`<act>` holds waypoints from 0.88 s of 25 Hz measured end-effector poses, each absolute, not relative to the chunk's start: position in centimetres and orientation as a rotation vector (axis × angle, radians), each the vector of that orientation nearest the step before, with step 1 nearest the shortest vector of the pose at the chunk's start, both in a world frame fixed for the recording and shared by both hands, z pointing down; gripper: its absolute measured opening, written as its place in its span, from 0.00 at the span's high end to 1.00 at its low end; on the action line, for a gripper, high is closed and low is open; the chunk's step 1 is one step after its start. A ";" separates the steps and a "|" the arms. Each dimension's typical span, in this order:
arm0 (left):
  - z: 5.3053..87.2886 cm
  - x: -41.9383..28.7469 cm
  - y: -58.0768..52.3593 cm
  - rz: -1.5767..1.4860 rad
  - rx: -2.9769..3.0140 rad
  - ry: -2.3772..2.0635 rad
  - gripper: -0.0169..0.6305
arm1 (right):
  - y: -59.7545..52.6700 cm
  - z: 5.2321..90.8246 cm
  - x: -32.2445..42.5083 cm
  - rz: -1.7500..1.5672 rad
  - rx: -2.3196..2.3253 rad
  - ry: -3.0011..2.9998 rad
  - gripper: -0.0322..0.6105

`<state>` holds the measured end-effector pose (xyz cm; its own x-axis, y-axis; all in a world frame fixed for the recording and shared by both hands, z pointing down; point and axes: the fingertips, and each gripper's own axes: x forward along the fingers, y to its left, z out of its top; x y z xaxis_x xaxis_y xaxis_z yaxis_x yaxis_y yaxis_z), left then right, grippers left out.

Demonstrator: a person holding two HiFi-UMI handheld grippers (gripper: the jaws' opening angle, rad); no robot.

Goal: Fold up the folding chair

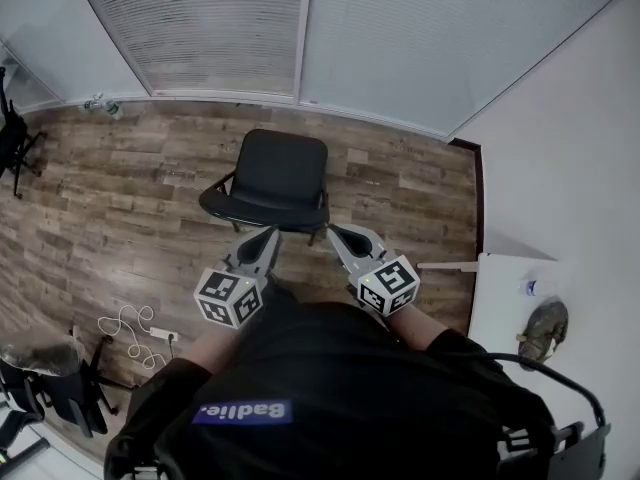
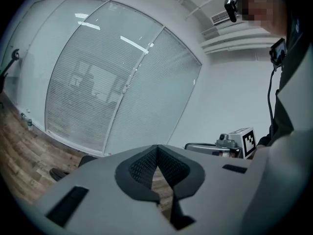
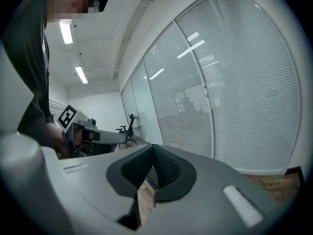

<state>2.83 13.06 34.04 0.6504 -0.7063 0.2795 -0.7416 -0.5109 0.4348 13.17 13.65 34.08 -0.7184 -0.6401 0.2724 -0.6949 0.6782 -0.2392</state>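
The folding chair [image 1: 270, 178] stands unfolded on the floor [image 1: 120, 228], near the floor's far edge below the window wall. It is matte black, with a rounded, padded seat lying flat, a squarish padded back upright behind it, and thin dark metal legs and arms. The floor is laid in long brown-grey wood-grain planks. The wall behind is glass panels covered by pale horizontal slat blinds [image 1: 200, 28].

The left claw [image 1: 268, 236] and the right claw [image 1: 337, 232] are smooth grey plastic, tapering to narrow tips. Each carries a cube with black-and-white square markers. Both point at the chair, side by side, with their tips just short of the seat's front edge and not touching it. In the left gripper view, the left claw's dark, ribbed pads [image 2: 142, 165] meet at the tip with nothing between them. The right gripper view shows the same: the right claw's pads [image 3: 168, 168] are pressed together and empty.

Nothing lies between the claws and the chair. Toward the floor's near left corner are a white power strip [image 1: 158, 334] with a looped white cable and some dark chairs [image 1: 60, 398]. Another black frame [image 1: 14, 143] stands at the left edge. At the right wall, a white counter [image 1: 495, 298] holds a small bottle [image 1: 530, 288] and a brownish object I cannot identify.
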 end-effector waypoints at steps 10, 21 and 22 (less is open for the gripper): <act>37.0 -2.7 4.9 0.070 2.277 -1.085 0.97 | 4.8 35.6 8.1 0.501 1.095 -2.661 0.95; 39.8 -3.8 0.2 0.058 2.088 -1.253 0.96 | -3.0 37.5 8.9 0.501 0.919 -2.689 0.95; 40.2 -3.7 -0.1 0.055 2.058 -1.284 0.96 | -3.6 37.8 9.3 0.503 0.888 -2.696 0.95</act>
